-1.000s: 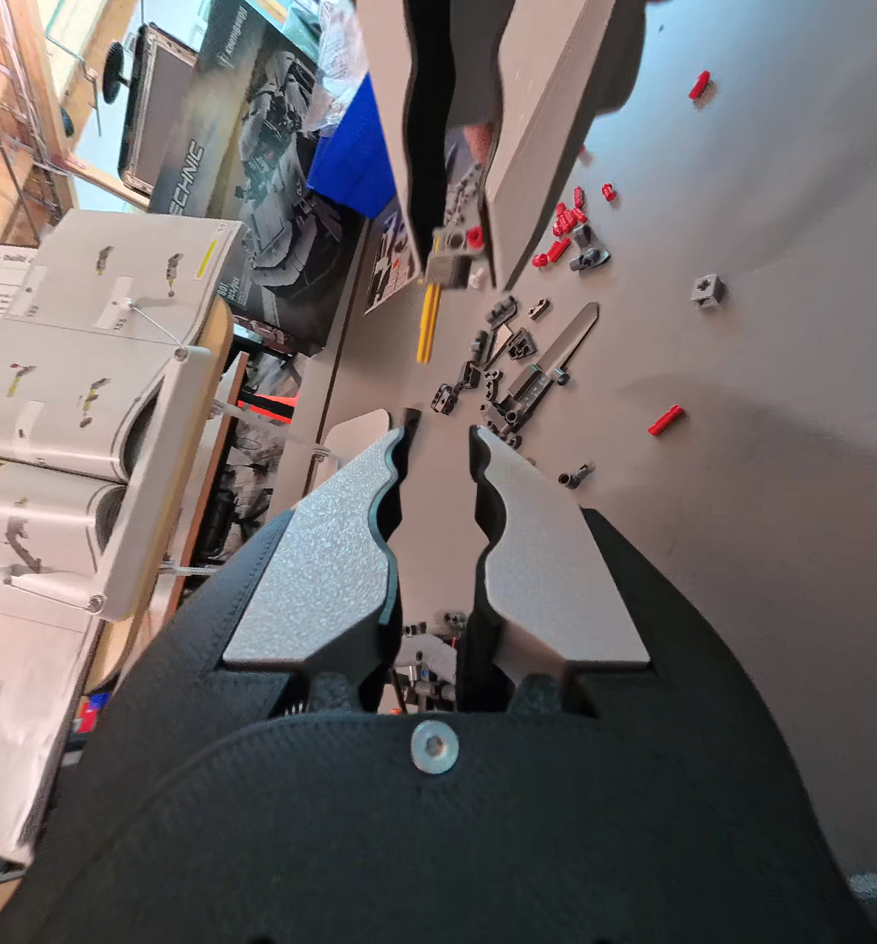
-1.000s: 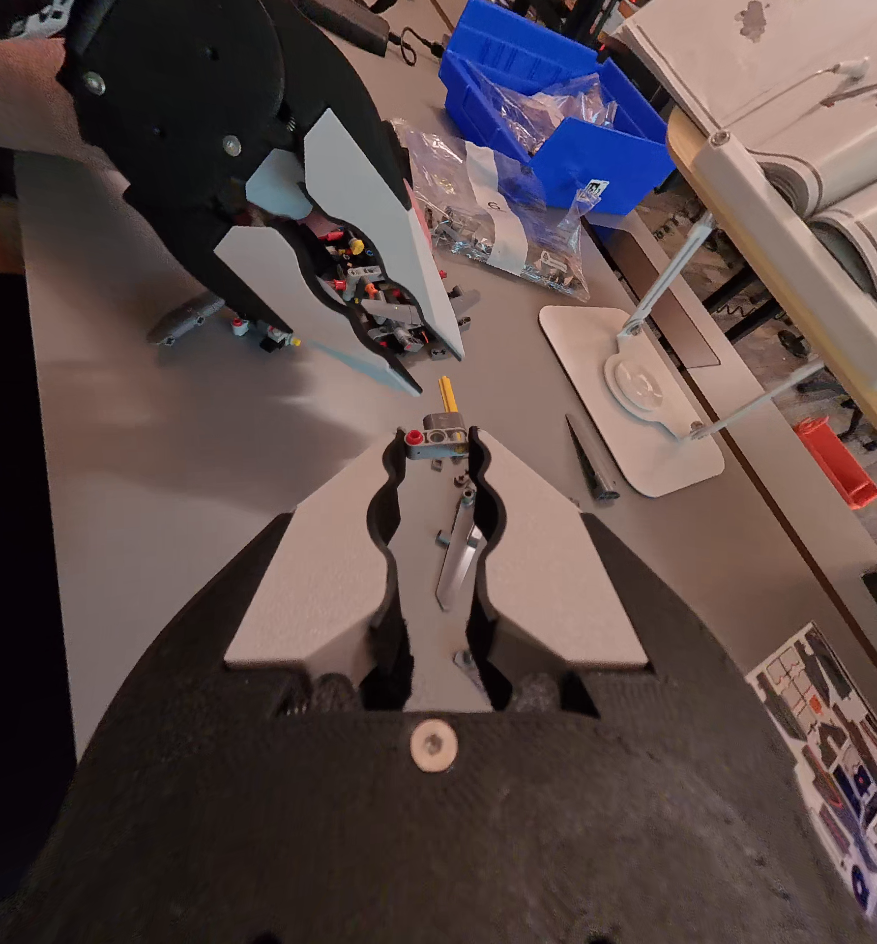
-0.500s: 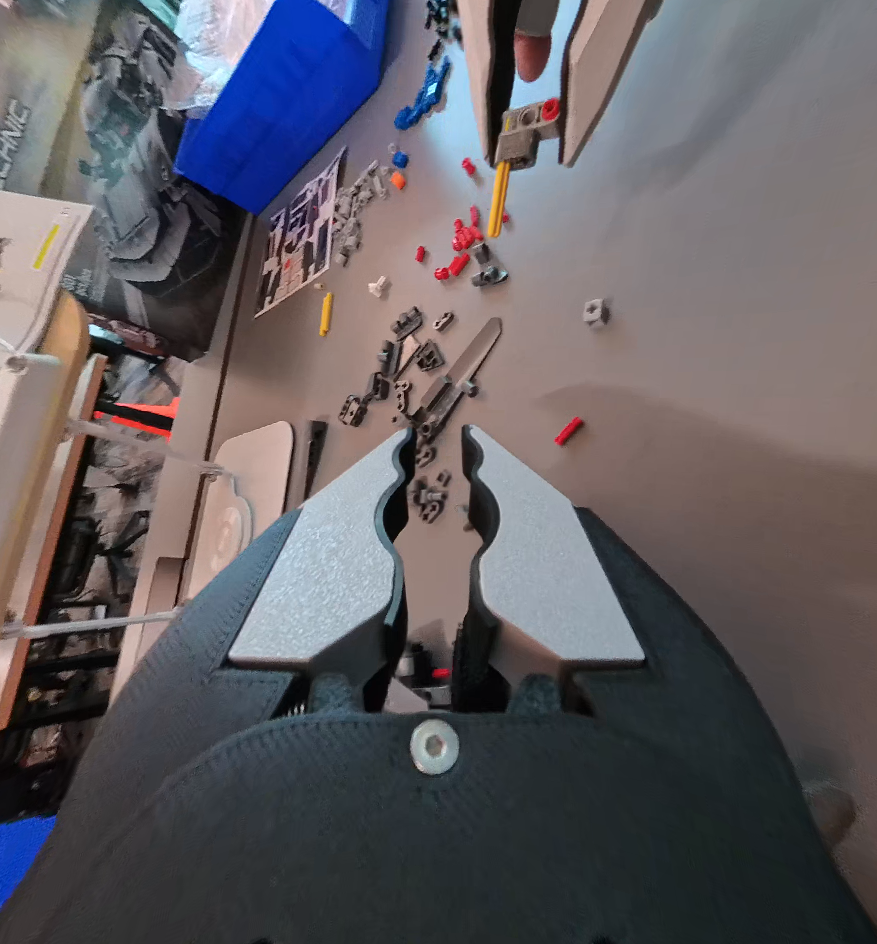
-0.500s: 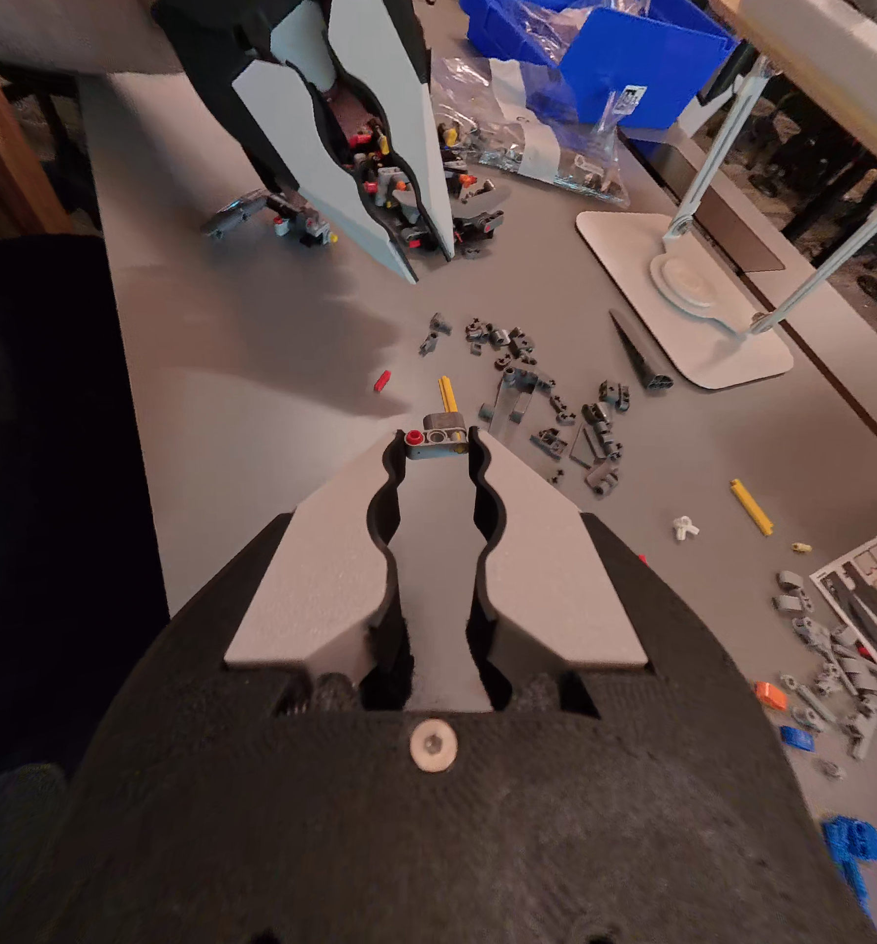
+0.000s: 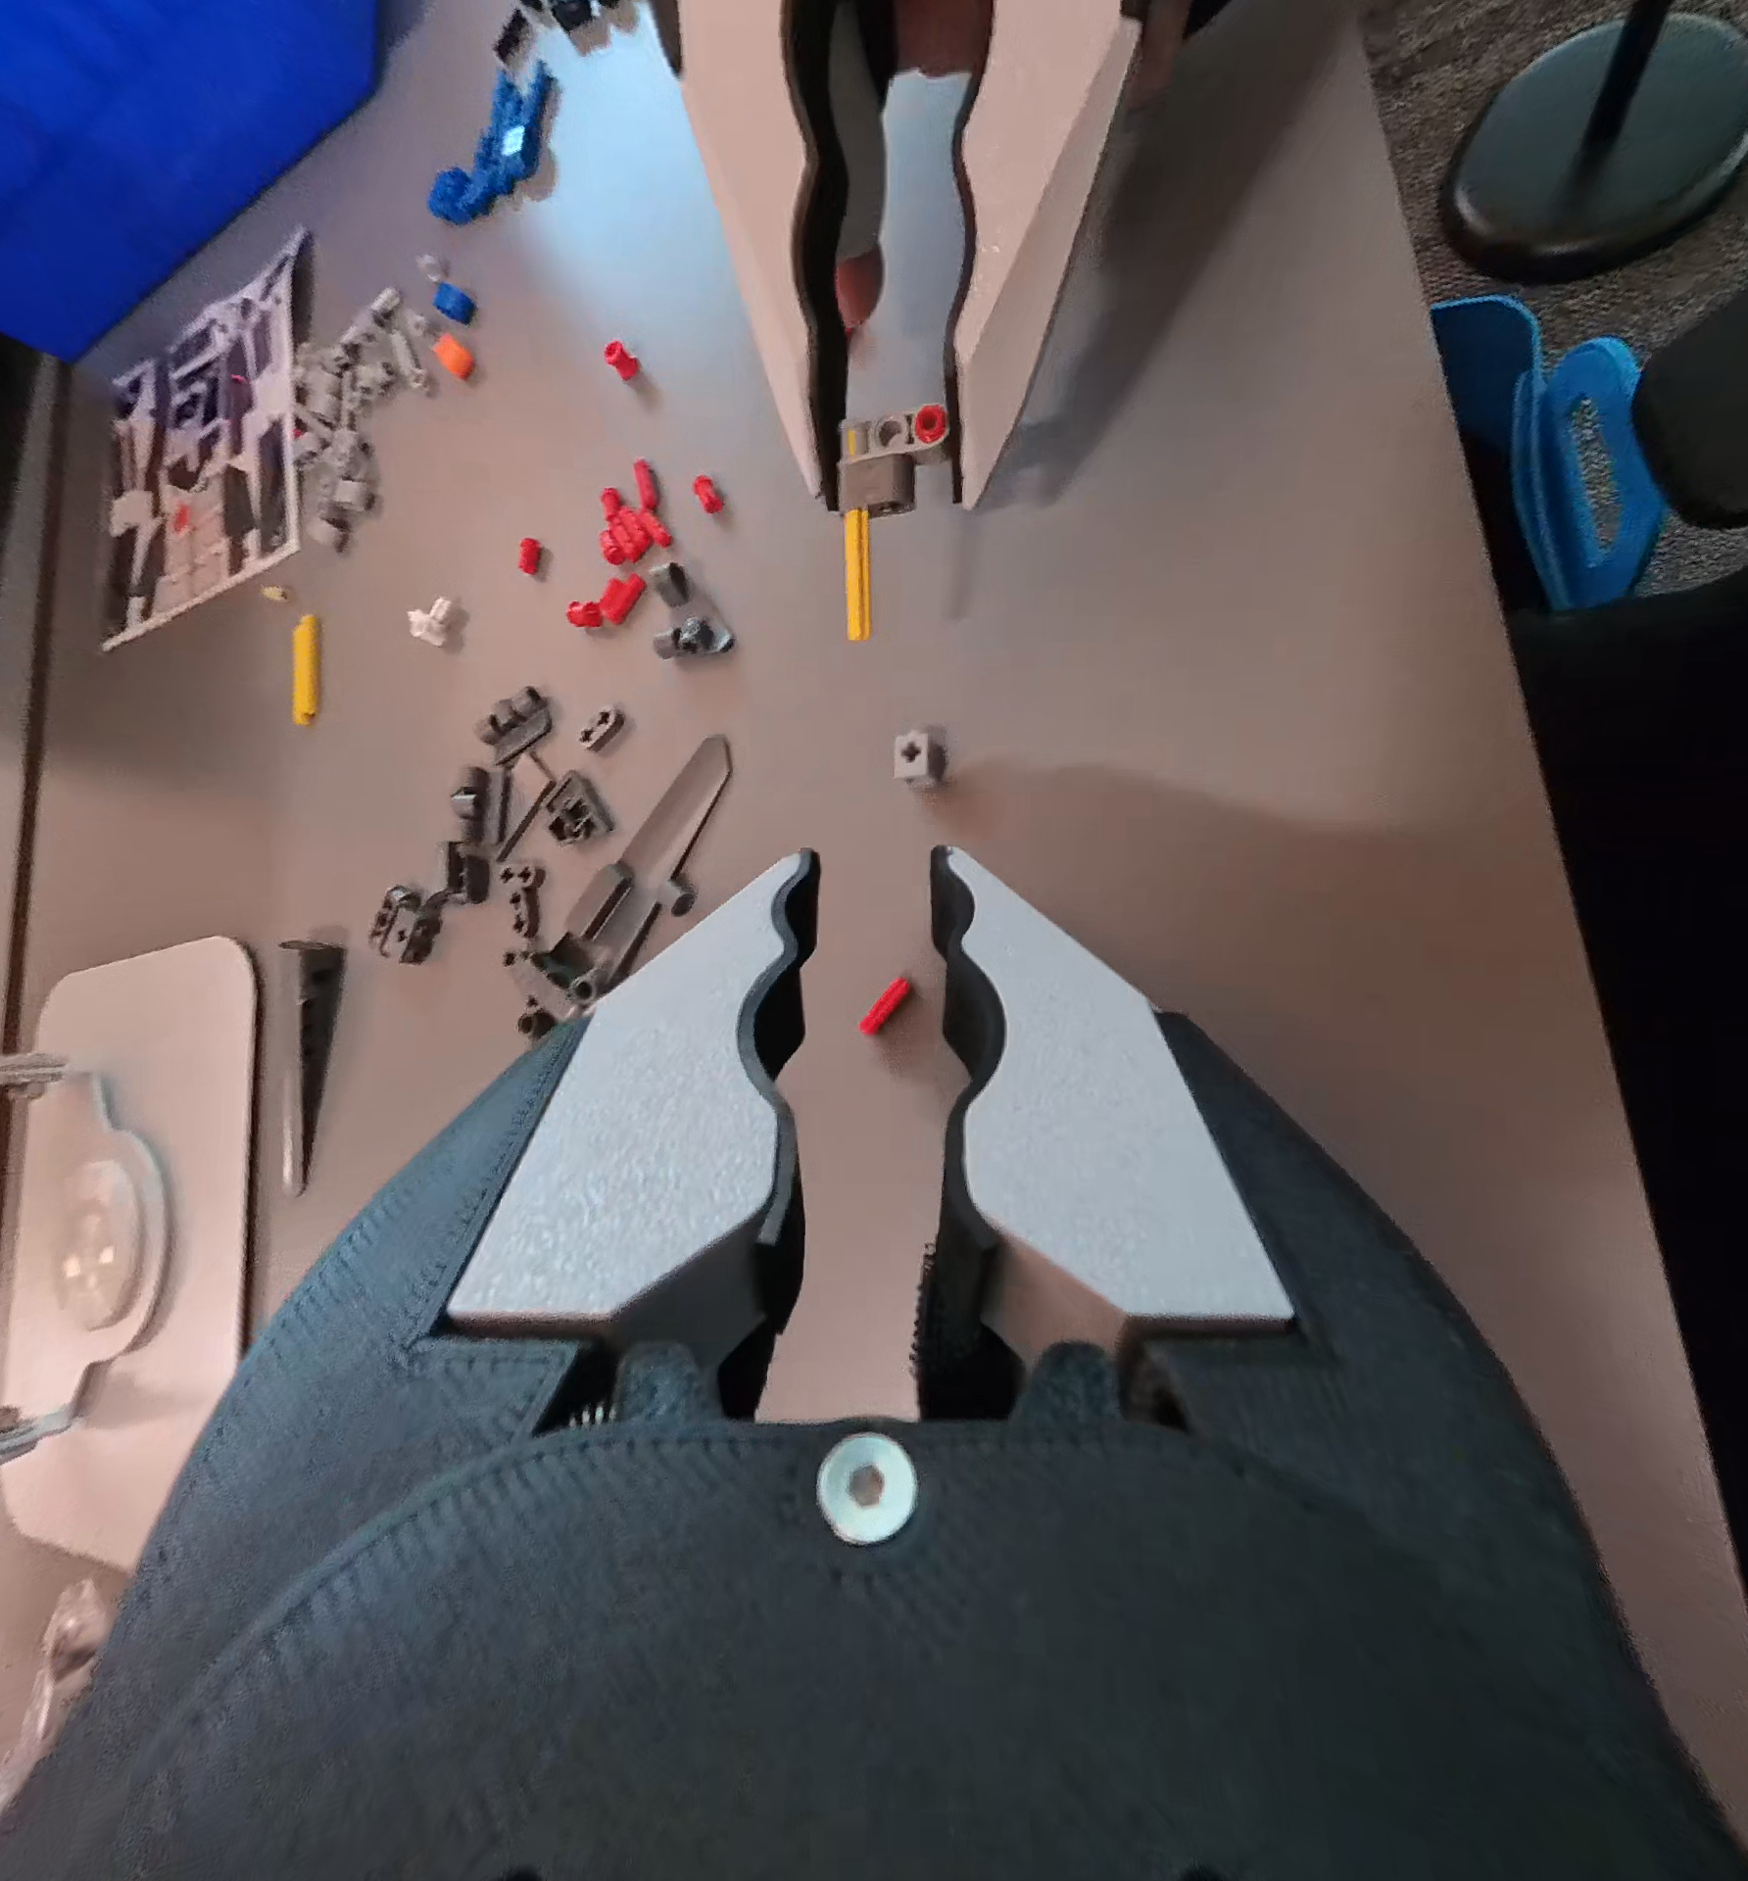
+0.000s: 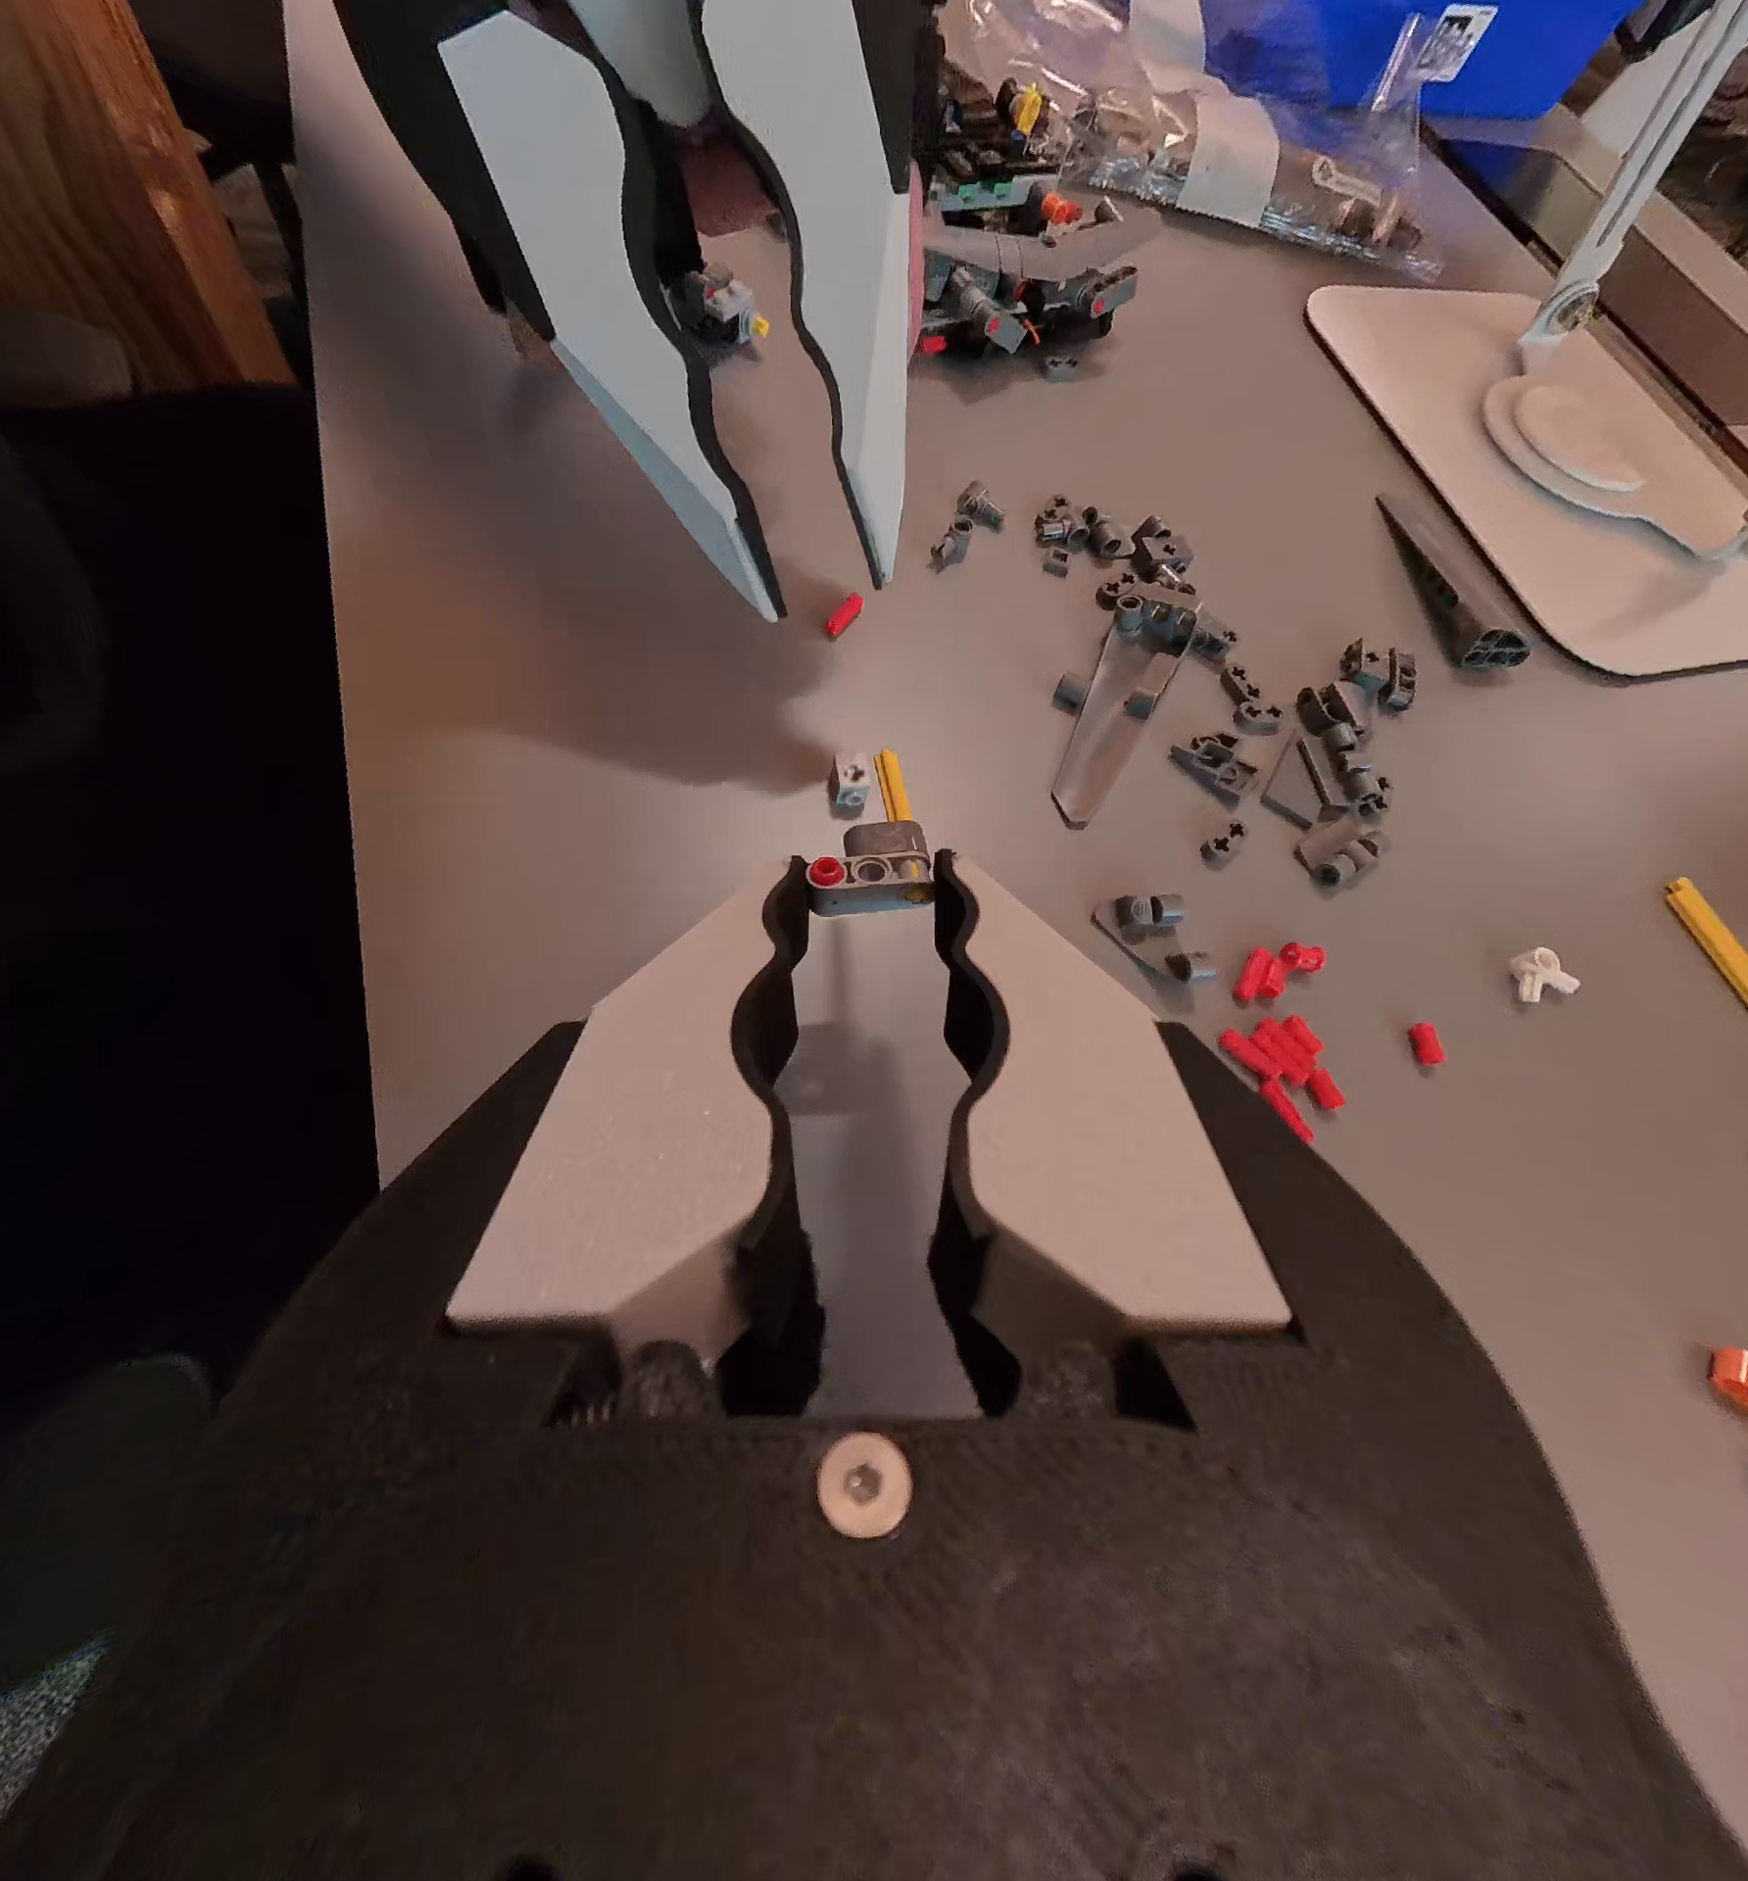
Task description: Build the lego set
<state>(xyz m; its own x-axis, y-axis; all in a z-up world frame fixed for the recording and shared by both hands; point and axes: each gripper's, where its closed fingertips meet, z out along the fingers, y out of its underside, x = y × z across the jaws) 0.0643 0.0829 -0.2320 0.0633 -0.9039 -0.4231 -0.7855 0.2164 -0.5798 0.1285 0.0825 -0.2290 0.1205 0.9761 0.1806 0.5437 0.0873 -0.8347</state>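
Left tool [image 5: 873,855] now lower over red pin [image 5: 884,1006], parted, gripping nothing; right tool [image 6: 872,865] keeps clamping grey beam [image 6: 870,884] with yellow axle [image 6: 892,786]

1. A small grey beam [image 6: 870,884] with a red pin [image 6: 826,871] in one end hole and a yellow rod [image 6: 892,786] through the other is clamped crosswise between the right gripper [image 6: 872,877] fingertips, above the bench [image 6: 565,814].
2. A short red peg [image 5: 884,1006] lies flat on the bench, seen between the spread fingers of the left gripper [image 5: 874,865], touching neither.
3. A small grey cube [image 5: 919,755] with a cross hole sits just ahead of the left gripper's tips.
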